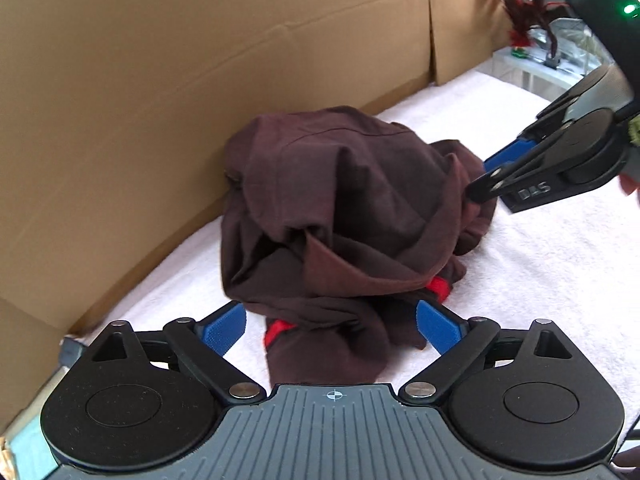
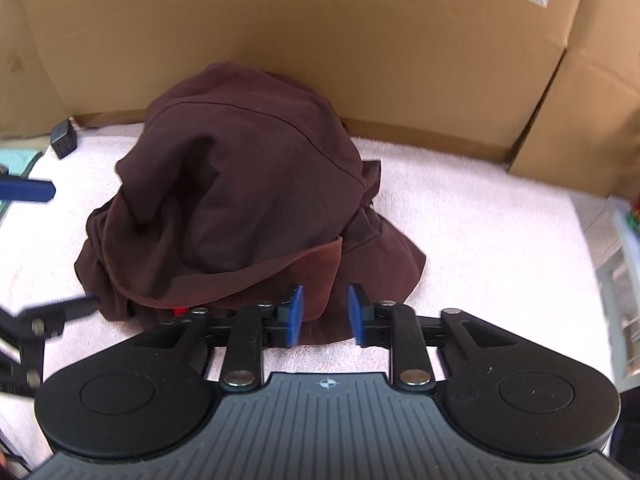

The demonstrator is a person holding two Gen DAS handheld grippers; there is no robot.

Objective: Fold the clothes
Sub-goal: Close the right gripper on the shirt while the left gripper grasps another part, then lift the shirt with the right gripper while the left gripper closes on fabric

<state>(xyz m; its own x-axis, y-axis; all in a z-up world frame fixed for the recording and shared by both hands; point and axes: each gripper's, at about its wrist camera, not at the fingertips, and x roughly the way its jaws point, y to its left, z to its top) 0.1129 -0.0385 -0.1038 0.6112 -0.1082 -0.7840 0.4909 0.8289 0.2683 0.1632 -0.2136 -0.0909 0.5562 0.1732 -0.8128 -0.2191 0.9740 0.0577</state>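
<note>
A crumpled dark maroon garment lies heaped on a worktop covered by a pale pink towel, with cardboard boxes just behind it. The left claw is spread wide, its blue pads on either side of the heap's near edge, where a bit of red trim shows. The right claw is partly open, its pads apart at the heap's near hem, pinching nothing. A small black cube sits far to the left of the right claw, by the boxes.
</note>
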